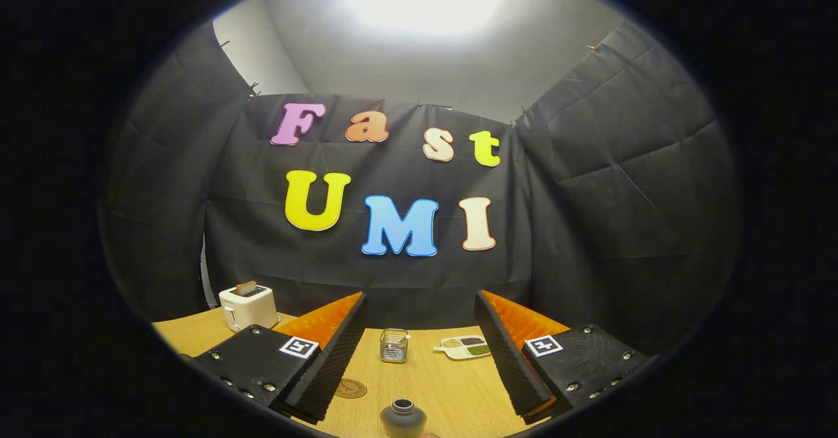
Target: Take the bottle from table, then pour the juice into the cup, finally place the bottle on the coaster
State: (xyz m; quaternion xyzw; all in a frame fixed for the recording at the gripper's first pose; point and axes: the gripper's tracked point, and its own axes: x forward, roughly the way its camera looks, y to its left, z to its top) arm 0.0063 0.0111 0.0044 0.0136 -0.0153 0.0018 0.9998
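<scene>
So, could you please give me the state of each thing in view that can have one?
gripper: open, holding nothing
bottle: upright on the table, between the fingers, untouched
cup: upright, beyond the fingers; contents unclear
coaster: flat, bare
toaster: a slice sticking up
dish: compartments filled

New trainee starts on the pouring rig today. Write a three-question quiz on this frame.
1. True or false: the gripper is shut on the bottle.
2. What lies beside the near finger, by the bottle? A) coaster B) spoon C) lid
3. Name the appliance on the table beyond the fingers.

Key:
1. False; the fingers are open, the bottle low between them, untouched.
2. A.
3. Toaster.
</scene>
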